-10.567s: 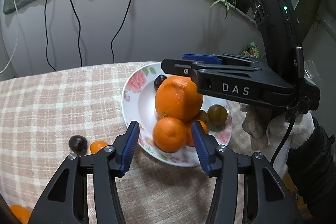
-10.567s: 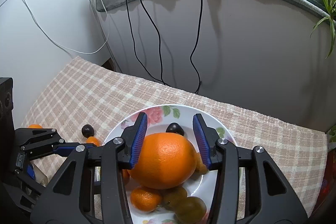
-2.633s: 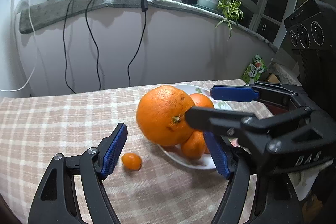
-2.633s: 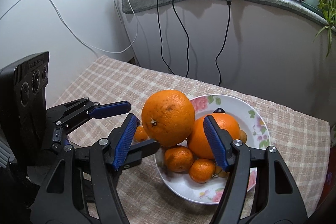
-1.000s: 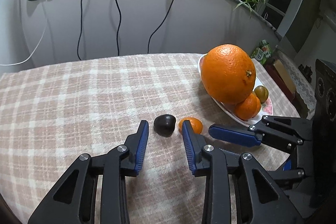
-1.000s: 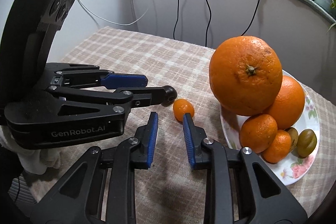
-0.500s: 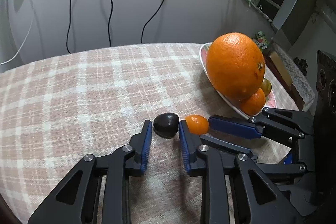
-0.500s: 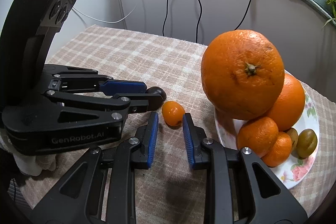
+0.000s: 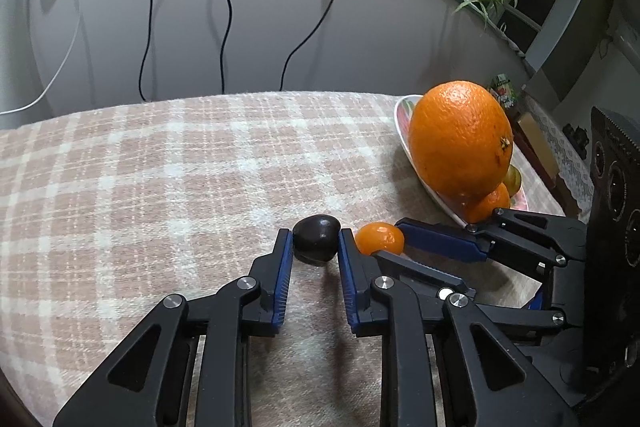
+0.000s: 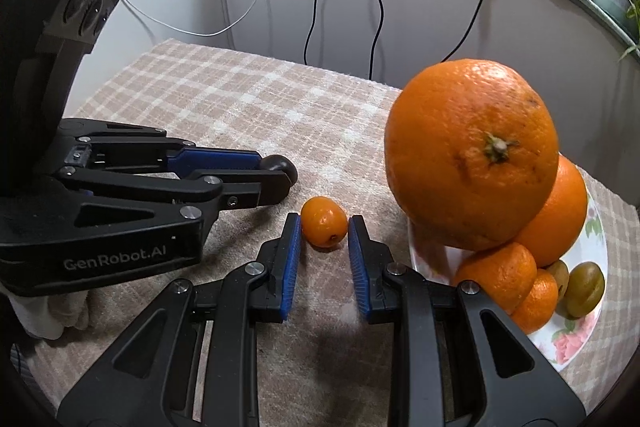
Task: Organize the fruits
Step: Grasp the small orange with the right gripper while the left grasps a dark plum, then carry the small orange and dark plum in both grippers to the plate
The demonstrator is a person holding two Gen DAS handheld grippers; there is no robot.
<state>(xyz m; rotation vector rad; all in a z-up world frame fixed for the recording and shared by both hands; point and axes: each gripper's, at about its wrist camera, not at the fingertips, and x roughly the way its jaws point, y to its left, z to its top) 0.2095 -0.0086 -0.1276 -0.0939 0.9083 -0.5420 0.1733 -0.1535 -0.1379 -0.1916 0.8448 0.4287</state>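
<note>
Table under a pink-and-cream check cloth, curved far edge close under a pale wall hung with cables. The left half of the cloth is bare; all the fruit and both tools crowd the right side.

Plate, floral rim, near the right edge of the table. Piled on it: a big orange on top, a second orange behind it, two mandarins below, and green-brown plums at the rim. The big orange overhangs the plate's near rim.

Left gripper: jaws have just been closing and now pinch a dark plum, which sits on the cloth with both blue pads against its sides.

Right gripper: narrowly spread, a kumquat between its tips on the cloth. Left pad touching or nearly so, a sliver of gap at the right pad; cannot tell if it grips.

Plum and kumquat lie just beside each other, a little left of the plate. The two grippers' tips nearly meet there, with scant room between them.
</note>
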